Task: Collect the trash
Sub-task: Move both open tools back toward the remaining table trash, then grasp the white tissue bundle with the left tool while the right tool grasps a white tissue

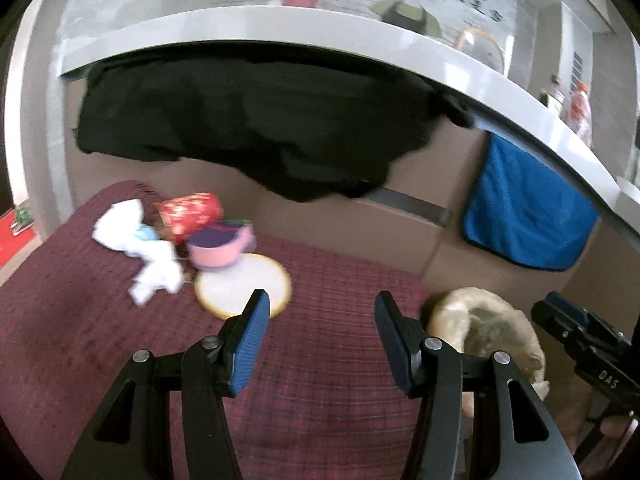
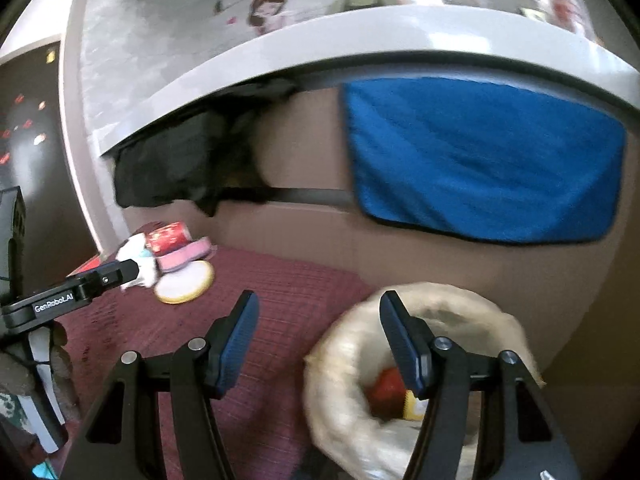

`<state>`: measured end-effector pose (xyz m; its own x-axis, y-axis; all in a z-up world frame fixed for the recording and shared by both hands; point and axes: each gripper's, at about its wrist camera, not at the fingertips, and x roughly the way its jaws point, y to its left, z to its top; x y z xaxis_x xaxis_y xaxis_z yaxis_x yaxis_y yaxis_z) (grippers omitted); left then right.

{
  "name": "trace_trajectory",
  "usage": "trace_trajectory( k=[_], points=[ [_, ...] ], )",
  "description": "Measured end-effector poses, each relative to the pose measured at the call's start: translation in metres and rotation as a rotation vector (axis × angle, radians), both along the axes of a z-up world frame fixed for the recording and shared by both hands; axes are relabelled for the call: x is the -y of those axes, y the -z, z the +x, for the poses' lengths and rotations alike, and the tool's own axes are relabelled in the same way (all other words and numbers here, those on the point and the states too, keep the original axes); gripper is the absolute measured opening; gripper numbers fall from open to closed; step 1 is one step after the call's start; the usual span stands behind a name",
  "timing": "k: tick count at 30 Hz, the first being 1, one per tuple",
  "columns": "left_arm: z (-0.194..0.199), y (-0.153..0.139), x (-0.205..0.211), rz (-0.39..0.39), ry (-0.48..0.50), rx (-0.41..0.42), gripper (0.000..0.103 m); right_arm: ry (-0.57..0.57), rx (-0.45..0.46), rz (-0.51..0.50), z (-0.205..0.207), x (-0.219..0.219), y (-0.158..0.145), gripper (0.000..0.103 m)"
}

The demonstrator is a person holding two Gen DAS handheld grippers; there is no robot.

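Trash lies in a pile on the dark red cloth [image 1: 320, 360]: crumpled white tissue [image 1: 132, 236], a red patterned wrapper [image 1: 188, 210], a pink and purple box [image 1: 222, 246] and a round white lid with a yellow rim [image 1: 244, 290]. My left gripper [image 1: 320, 320] is open and empty, short of the lid. A translucent trash bag [image 2: 360, 380] stands open at the right with a red item [image 2: 386, 390] inside. My right gripper [image 2: 318, 316] is open and empty, its right finger over the bag's mouth. The pile also shows in the right wrist view [image 2: 176, 260].
A brown cardboard wall [image 1: 400, 232] backs the cloth under a grey shelf [image 1: 280, 24]. A black cloth [image 1: 248, 120] and a blue towel [image 1: 524, 212] hang from it. The left gripper's body [image 2: 80, 292] shows at the left of the right wrist view.
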<state>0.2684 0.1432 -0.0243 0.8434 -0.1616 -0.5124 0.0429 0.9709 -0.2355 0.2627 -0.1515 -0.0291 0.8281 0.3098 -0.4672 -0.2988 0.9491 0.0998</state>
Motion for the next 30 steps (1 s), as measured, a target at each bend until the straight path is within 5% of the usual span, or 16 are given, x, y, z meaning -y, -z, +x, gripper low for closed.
trace_trajectory(
  k=[8, 15, 23, 30],
  points=[
    [-0.004, 0.013, -0.109, -0.084, -0.117, 0.023, 0.056, -0.1, 0.0, -0.047, 0.007, -0.077, 0.0, 0.06],
    [0.035, 0.038, -0.187, -0.176, -0.192, -0.068, 0.057, -0.148, -0.035, -0.069, 0.031, -0.126, 0.009, 0.06],
    [0.128, 0.077, -0.221, -0.316, -0.218, -0.226, 0.057, -0.178, -0.088, -0.086, 0.065, -0.161, 0.021, 0.059],
    [0.174, 0.102, -0.209, -0.251, -0.26, -0.312, 0.056, -0.177, -0.099, -0.13, 0.078, -0.168, 0.033, 0.059]
  ],
)
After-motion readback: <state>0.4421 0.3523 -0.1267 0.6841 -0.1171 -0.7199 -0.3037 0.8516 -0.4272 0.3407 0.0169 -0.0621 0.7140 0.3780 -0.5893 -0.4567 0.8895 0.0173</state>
